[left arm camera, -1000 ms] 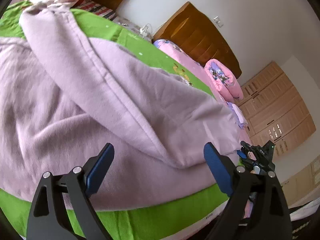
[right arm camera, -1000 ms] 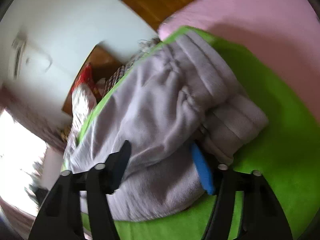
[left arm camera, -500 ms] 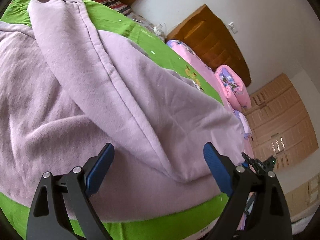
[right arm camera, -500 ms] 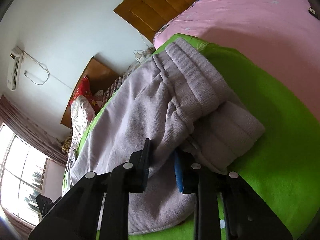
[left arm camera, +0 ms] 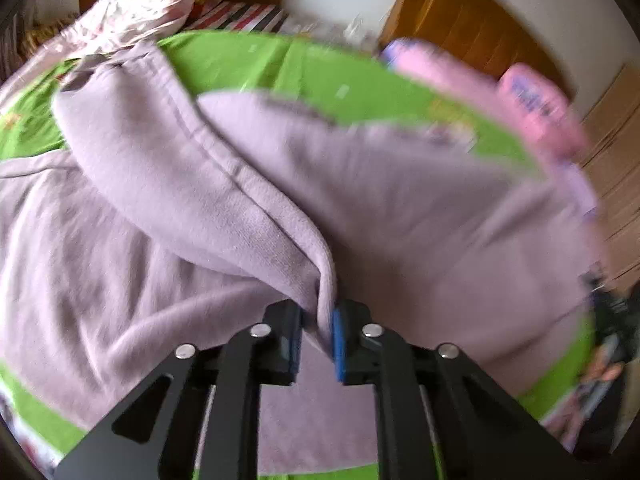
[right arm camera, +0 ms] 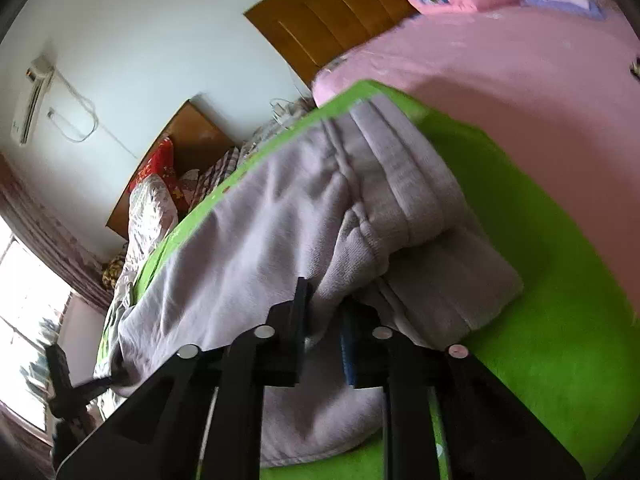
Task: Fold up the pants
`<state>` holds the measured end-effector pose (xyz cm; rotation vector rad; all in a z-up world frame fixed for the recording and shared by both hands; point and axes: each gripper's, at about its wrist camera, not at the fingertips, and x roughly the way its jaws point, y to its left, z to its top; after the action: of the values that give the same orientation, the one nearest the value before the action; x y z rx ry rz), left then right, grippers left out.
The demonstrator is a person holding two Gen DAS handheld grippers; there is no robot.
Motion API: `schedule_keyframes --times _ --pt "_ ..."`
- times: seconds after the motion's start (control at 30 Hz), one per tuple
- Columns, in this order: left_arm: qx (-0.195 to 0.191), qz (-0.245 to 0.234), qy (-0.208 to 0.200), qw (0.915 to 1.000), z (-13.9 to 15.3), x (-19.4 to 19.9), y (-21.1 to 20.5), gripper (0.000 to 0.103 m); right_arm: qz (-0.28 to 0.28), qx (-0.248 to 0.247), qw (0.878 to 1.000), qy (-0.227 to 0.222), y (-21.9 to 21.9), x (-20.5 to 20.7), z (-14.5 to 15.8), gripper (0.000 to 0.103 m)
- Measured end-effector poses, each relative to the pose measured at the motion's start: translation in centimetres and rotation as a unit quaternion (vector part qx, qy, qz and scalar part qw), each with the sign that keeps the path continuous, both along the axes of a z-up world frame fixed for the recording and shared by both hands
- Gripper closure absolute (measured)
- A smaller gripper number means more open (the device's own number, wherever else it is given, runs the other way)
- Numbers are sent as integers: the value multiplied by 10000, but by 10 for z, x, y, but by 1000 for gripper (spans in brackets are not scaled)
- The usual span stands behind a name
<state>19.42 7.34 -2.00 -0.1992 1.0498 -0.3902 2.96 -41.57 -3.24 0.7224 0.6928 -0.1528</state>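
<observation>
On the green sheet [left arm camera: 248, 60] covering the bed, the lilac fleece pants [left arm camera: 420, 208] are lying spread out, filling most of the left wrist view. One fold of the fabric is running diagonally from the upper left of that view down to the left claw [left arm camera: 316, 334], and its edge is passing straight between the blue-padded fingers [left arm camera: 338, 340]. The left claw is clamping that pinched ridge of cloth, with its jaws drawn nearly together around it. The picture is blurring toward the right side, where a pink rolled quilt [left arm camera: 536, 104] and a wooden headboard [left arm camera: 460, 28] are showing beyond the sheet.

In the right wrist view, the pants [right arm camera: 248, 248] are lying along the green sheet [right arm camera: 552, 320], with the ribbed waistband [right arm camera: 400, 176] bunching up toward the right of the garment. The right claw [right arm camera: 324, 336] is closing on a thick gather of fabric just below that waistband; the cloth is sitting between its jaws and the pads are pressing into it. A pink bedspread [right arm camera: 500, 72] is lying beside the green sheet. Farther off, a wall-mounted air conditioner [right arm camera: 34, 92] is hanging on the pale wall, and a red patterned pillow [right arm camera: 160, 168] is resting against a second wooden headboard [right arm camera: 196, 132].
</observation>
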Motion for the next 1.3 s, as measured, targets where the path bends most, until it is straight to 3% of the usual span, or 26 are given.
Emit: schedule_keyframes --times 0.07,0.17,0.23,0.3,0.37,0.47,0.5,0.57,0.63,0.8,0.9,0.97,1.17,1.3 --pt "-812 8 -119 9966 22 11 17 93 92 70 9998 -160 -4 8 15 90" --pt "-1408 -9 -621 9881 63 23 26 93 223 4 9986 -481 -7 23 43 91" --pt "-1885 -56 -1136 9755 90 11 39 93 310 -93 9959 -844 -5 24 71 92" --pt "-1760 -100 -1472 9733 103 -12 45 93 399 -334 9932 -1044 2 11 87 92" --pt "-1504 -125 -1400 9786 90 -31 48 93 438 -340 9939 -948 5 -4 79 93" --pt "-1119 17 -610 9918 29 -50 50 92 323 -116 9992 -203 8 -20 30 93" --pt "-1059 56 -297 9939 2 -54 46 92 239 -69 9997 83 7 -23 12 94" --pt "-981 108 -46 9951 -22 -54 42 93 53 284 9991 298 2 -26 -15 94" --pt "-928 76 -84 9956 -20 -51 39 93 14 294 9992 254 3 -24 -12 94" --pt "-882 -59 -430 9952 16 -52 42 92 112 -4 9999 -108 8 -27 18 94" --pt "-838 11 -6 9965 -18 -54 47 92 6 204 9994 294 4 -28 -13 94" --pt "-959 94 59 9953 -31 -56 51 93 -104 582 9978 296 -1 -34 -31 95" --pt "-910 -74 -292 9954 6 -58 48 92 -40 321 9995 42 4 -37 -3 95" --pt "-915 30 132 9957 -26 -55 51 92 -131 563 9978 322 0 -41 -35 98"
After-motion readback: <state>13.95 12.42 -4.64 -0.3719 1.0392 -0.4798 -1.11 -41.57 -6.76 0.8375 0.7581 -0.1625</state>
